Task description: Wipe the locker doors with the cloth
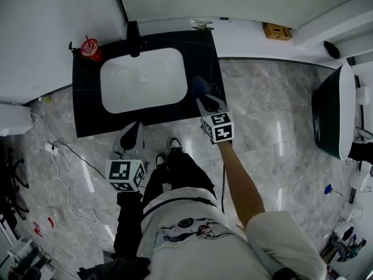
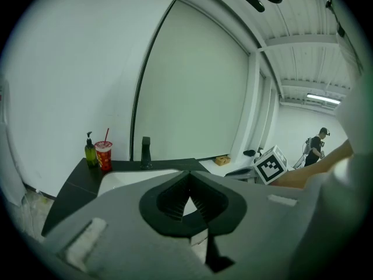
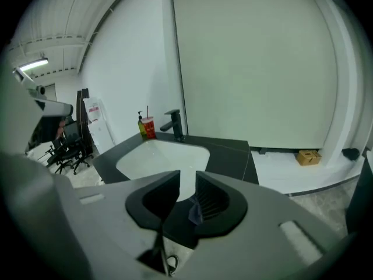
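Observation:
A blue cloth [image 1: 200,87] lies bunched at the tips of my right gripper [image 1: 204,100], over the right end of the black sink counter [image 1: 201,51]. In the right gripper view the gripper [image 3: 186,182] shows a clear gap between its jaws, and a blue scrap of the cloth [image 3: 194,212] clings to the right pad only. My left gripper [image 1: 133,134] hangs lower, in front of the counter's front edge. Its jaw tips [image 2: 186,177] meet with nothing between them. The pale locker door [image 3: 250,69] rises behind the counter.
A white basin [image 1: 143,77] with a black faucet [image 1: 133,39] is set in the counter. A red cup [image 1: 89,48] and a green bottle [image 2: 90,153] stand at its back left. A cardboard box [image 1: 277,31], floor cables [image 1: 64,156] and a dark bin [image 1: 332,112] are nearby.

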Demonstrator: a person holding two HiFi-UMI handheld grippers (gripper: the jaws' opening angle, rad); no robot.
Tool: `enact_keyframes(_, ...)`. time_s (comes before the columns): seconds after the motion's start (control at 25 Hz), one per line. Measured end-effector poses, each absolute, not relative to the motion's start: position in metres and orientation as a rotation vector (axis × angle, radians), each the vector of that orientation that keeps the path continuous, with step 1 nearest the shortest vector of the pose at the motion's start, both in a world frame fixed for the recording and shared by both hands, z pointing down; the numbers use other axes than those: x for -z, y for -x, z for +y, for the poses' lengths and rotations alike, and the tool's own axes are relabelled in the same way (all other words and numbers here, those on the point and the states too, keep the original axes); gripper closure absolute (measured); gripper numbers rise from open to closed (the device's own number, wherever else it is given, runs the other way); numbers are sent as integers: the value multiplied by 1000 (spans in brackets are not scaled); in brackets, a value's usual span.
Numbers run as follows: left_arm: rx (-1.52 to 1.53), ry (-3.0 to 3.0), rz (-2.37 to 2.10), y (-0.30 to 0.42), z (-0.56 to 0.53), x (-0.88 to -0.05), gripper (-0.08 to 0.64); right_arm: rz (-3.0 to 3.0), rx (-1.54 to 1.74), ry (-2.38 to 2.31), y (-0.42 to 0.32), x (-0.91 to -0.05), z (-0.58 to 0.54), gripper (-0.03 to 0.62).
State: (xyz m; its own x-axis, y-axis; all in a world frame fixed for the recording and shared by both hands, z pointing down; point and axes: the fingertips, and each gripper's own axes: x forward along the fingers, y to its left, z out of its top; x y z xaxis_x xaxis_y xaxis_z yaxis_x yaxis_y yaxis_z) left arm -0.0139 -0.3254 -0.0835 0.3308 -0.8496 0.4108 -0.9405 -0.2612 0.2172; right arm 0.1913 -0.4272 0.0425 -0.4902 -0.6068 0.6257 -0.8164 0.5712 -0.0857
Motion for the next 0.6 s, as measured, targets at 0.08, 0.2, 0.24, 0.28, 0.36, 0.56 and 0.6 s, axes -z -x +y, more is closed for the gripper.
enact_keyframes(0.08,-328,-2157,-1554,9,-339,65,560,-2204,-514,-1094,-195,-68,-442,481)
enact_keyframes(0.2,-374,-2115,-1523,3,-354,38,560,-2124,-523,-1043,-201,-104,-456,436)
enact_keyframes(0.24,-385,-2101,-1517,3,-358,31,560,-2107,-527,-1029,-202,-112,-459,430)
enact_keyframes(0.28,-394,-2091,-1512,2,-361,26,560,-2097,-530,-1015,-202,-119,-462,425)
enact_keyframes(0.36,-407,-2075,-1507,2,-366,17,560,-2082,-534,-986,-200,-129,-466,416)
enact_keyframes(0.56,-436,-2033,-1500,0,-376,-3,560,-2038,-550,-922,-197,-154,-472,367)
enact_keyframes(0.6,-440,-2028,-1496,-1,-377,-6,560,-2025,-558,-902,-196,-159,-472,358)
